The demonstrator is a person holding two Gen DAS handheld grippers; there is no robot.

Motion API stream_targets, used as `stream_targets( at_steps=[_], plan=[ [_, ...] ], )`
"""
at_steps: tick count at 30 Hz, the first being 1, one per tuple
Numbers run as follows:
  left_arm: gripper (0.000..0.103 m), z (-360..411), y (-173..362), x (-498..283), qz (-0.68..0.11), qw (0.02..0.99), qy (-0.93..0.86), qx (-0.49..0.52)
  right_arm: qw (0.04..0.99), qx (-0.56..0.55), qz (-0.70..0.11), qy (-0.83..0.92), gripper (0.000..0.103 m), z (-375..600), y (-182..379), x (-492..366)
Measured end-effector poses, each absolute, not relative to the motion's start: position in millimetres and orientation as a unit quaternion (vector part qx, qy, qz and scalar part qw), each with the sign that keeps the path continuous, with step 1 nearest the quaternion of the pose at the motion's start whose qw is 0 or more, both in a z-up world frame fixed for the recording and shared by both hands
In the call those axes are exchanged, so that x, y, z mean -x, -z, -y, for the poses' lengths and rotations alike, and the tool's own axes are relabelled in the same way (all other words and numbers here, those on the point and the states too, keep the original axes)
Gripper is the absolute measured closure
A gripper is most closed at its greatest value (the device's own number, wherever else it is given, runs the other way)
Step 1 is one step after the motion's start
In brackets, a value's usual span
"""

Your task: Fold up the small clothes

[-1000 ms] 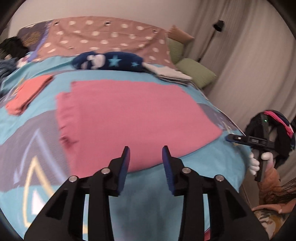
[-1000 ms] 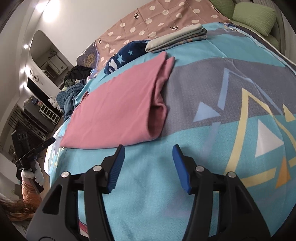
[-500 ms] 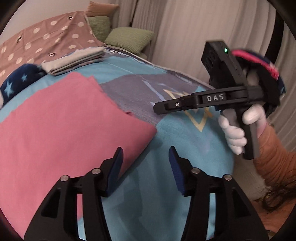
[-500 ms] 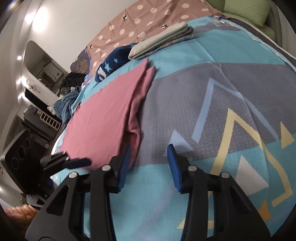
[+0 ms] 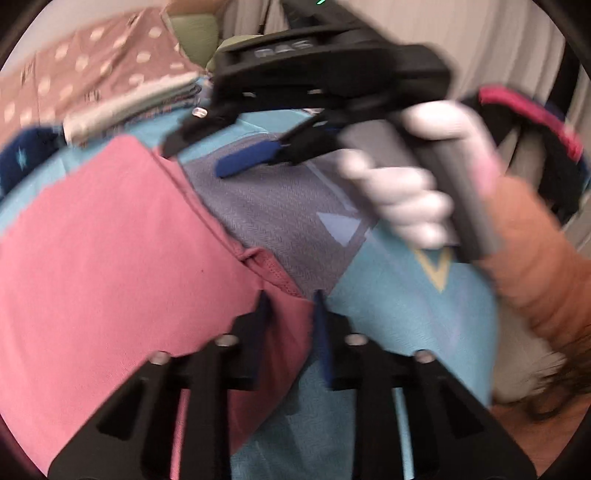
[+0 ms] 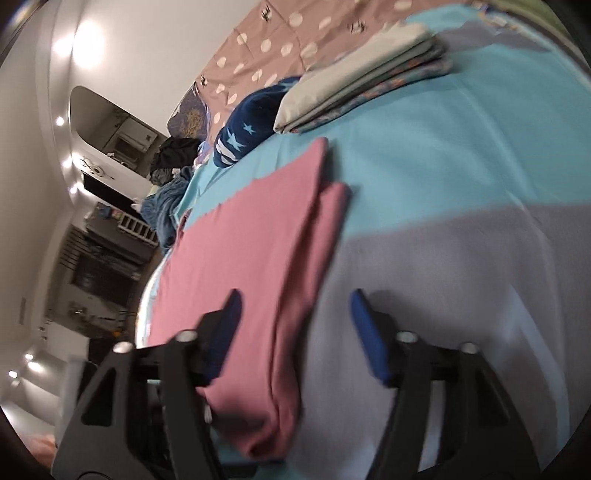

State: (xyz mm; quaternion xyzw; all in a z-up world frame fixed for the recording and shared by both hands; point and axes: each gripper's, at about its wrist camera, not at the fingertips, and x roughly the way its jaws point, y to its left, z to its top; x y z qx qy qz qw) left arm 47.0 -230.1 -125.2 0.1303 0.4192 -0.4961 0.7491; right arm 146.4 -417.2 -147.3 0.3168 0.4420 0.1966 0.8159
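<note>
I see a bed under a turquoise and grey bedspread (image 6: 461,155), a polka-dot brown cover (image 6: 280,33) at its head. Pale curtains (image 5: 491,44) hang on my right. On the white wall (image 6: 155,48) (spotlights glaring) sits an arched niche (image 6: 110,125) above dark shelving (image 6: 99,266).

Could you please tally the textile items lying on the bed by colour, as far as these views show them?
Pink garment: 1
Navy star-print item: 1
Pale folded stack: 1, layers too small to count
Dark clothes pile at the far end: 1, blurred
Total: 4
</note>
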Motion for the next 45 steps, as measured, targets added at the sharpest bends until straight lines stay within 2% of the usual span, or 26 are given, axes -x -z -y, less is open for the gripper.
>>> stream_targets(
  at_steps=[4, 5, 6, 7, 8, 11, 13, 16, 18, 22, 27, 30, 36, 37, 38, 40, 41, 43, 44, 45],
  plan=[
    [0.095, 218, 128, -52, -0.431, 0.736, 0.514, -0.091, 0.818, -0.3, -0.451, -0.194, 0.036, 407, 154, -194],
    [0.095, 219, 128, -49, -0.429, 0.736, 0.515, -0.096, 0.825, -0.285, -0.447, -0.193, 0.04, 403, 153, -203],
    [0.095, 220, 128, -48, -0.426, 0.736, 0.516, -0.101, 0.83, -0.279, -0.445, -0.187, 0.081, 400, 153, -207],
    [0.095, 221, 127, -45, -0.424, 0.735, 0.518, -0.106, 0.833, -0.27, -0.45, -0.174, 0.093, 398, 155, -213],
    [0.095, 221, 126, -43, -0.424, 0.732, 0.523, -0.106, 0.831, -0.275, -0.452, -0.17, 0.094, 397, 155, -214],
    [0.096, 223, 126, -41, -0.429, 0.713, 0.547, -0.092, 0.869, -0.247, -0.387, -0.185, 0.094, 394, 121, -196],
    [0.096, 232, 132, -40, -0.434, 0.708, 0.548, -0.1, 0.878, -0.219, -0.387, -0.177, 0.094, 390, 116, -199],
    [0.096, 242, 136, -48, -0.437, 0.7, 0.557, -0.097, 0.868, -0.191, -0.434, -0.146, 0.094, 384, 148, -216],
    [0.096, 242, 137, -47, -0.436, 0.699, 0.559, -0.097, 0.865, -0.216, -0.423, -0.159, 0.093, 389, 163, -217],
    [0.095, 240, 132, -43, -0.426, 0.704, 0.559, -0.096, 0.869, -0.25, -0.409, -0.126, 0.078, 410, 150, -205],
    [0.072, 228, 121, -36, -0.416, 0.709, 0.563, -0.091, 0.874, -0.242, -0.397, -0.138, 0.077, 416, 129, -146],
    [0.066, 217, 114, -26, -0.408, 0.719, 0.554, -0.095, 0.869, -0.214, -0.411, -0.174, 0.077, 395, 128, -103],
    [0.064, 159, 108, -28, -0.407, 0.77, 0.485, -0.079, 0.841, -0.202, -0.446, -0.229, 0.077, 357, 149, -24],
    [0.064, 145, 108, -30, -0.409, 0.779, 0.47, -0.068, 0.839, -0.186, -0.471, -0.201, 0.08, 351, 162, -20],
    [0.064, 134, 108, -32, -0.41, 0.79, 0.452, -0.061, 0.847, -0.182, -0.461, -0.192, 0.085, 351, 163, -18],
    [0.063, 103, 109, -39, -0.415, 0.812, 0.408, -0.041, 0.851, -0.183, -0.463, -0.169, 0.085, 351, 155, -13],
    [0.063, 85, 108, -42, -0.416, 0.822, 0.389, -0.026, 0.851, -0.184, -0.467, -0.156, 0.082, 351, 151, -12],
    [0.058, 39, 103, -46, -0.406, 0.845, 0.347, 0.02, 0.87, -0.157, -0.452, -0.119, 0.079, 346, 132, -9],
    [0.052, 22, 102, -48, -0.4, 0.854, 0.331, 0.035, 0.88, -0.139, -0.44, -0.111, 0.079, 341, 122, -9],
    [0.052, -1, 98, -47, -0.39, 0.867, 0.306, 0.053, 0.891, -0.117, -0.426, -0.108, 0.077, 331, 109, -6]
  ],
)
